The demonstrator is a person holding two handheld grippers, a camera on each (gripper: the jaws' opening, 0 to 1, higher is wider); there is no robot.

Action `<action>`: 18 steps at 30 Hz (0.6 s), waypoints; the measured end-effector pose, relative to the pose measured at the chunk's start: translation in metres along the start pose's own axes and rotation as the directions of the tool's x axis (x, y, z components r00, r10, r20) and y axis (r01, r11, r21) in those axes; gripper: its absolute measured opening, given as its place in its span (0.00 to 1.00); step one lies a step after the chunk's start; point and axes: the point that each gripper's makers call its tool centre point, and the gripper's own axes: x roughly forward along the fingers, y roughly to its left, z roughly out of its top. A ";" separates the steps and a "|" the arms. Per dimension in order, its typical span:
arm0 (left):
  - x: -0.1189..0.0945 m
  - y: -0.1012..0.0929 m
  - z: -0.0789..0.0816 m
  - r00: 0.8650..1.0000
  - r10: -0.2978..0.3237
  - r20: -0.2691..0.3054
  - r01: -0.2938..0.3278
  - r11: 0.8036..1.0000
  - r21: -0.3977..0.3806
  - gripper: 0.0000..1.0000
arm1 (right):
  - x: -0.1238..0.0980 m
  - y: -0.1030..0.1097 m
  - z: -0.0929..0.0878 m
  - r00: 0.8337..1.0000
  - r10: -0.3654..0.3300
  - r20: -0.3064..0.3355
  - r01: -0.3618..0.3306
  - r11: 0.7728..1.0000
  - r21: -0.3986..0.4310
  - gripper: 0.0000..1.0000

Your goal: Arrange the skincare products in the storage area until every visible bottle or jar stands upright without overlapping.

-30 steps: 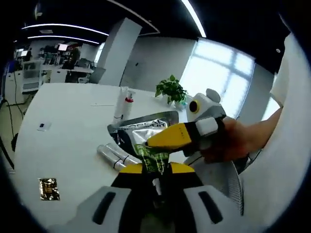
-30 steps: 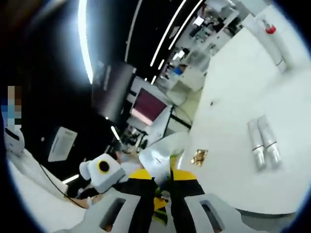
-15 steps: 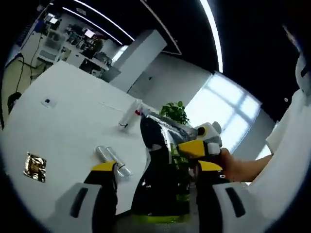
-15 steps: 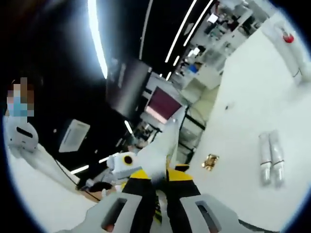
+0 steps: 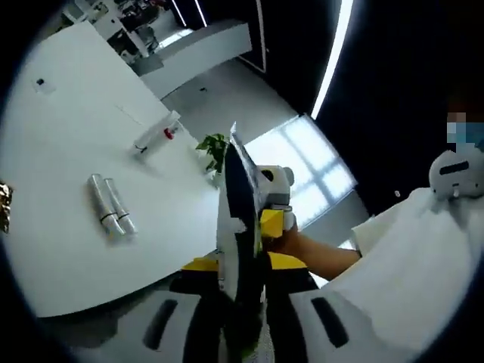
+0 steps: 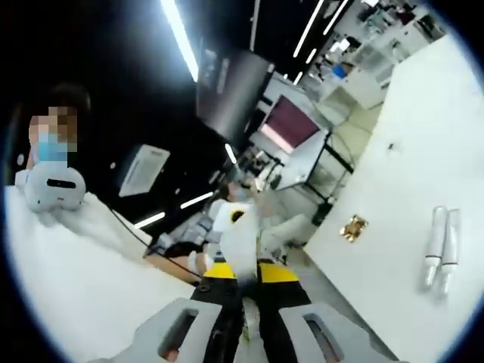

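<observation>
My left claw [image 5: 240,266] is clamped on the foil pouch [image 5: 236,219], held edge-on off the white surface [image 5: 68,189]; my right claw [image 6: 242,271] pinches its pale side [image 6: 240,243]. The left gripper view adds the spray bottle [image 5: 155,136] and plant [image 5: 214,147] beyond two silver tubes [image 5: 110,206]; the right gripper view adds a gold sachet [image 6: 353,227].

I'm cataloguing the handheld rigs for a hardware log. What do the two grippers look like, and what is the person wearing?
The left gripper has a light grey body with dark slotted openings, black inner arms and yellow jaw tips. The right gripper looks the same: grey shell, black arms, yellow tips. In the left gripper view the other gripper's yellow jaw is visible too. The person wears a white garment.
</observation>
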 end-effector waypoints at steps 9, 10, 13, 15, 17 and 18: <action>-0.007 0.003 0.016 0.996 0.017 0.087 -0.019 1.000 0.023 0.00 | 0.003 0.000 -0.001 0.996 0.029 0.086 -0.033 0.999 0.038 0.14; -0.008 0.004 0.019 0.994 0.019 0.103 -0.022 1.000 0.022 0.00 | 0.005 0.002 -0.004 0.997 0.033 0.074 -0.035 0.999 0.027 0.17; -0.011 0.002 0.027 0.989 0.005 0.148 -0.006 1.000 0.009 0.00 | 0.015 0.007 -0.019 0.999 0.038 0.011 -0.038 0.999 -0.011 0.18; -0.013 0.001 0.029 0.987 -0.010 0.159 0.011 1.000 -0.005 0.00 | 0.014 0.010 -0.012 0.997 0.055 0.059 -0.055 0.998 0.009 0.06; -0.014 0.000 0.031 0.985 -0.021 0.170 0.024 0.999 -0.020 0.00 | 0.013 0.011 -0.007 0.994 0.065 0.093 -0.067 0.998 0.012 0.00; -0.015 0.000 0.033 0.984 -0.023 0.176 0.028 0.999 -0.028 0.00 | 0.012 0.012 -0.006 0.992 0.068 0.102 -0.069 0.998 0.006 0.00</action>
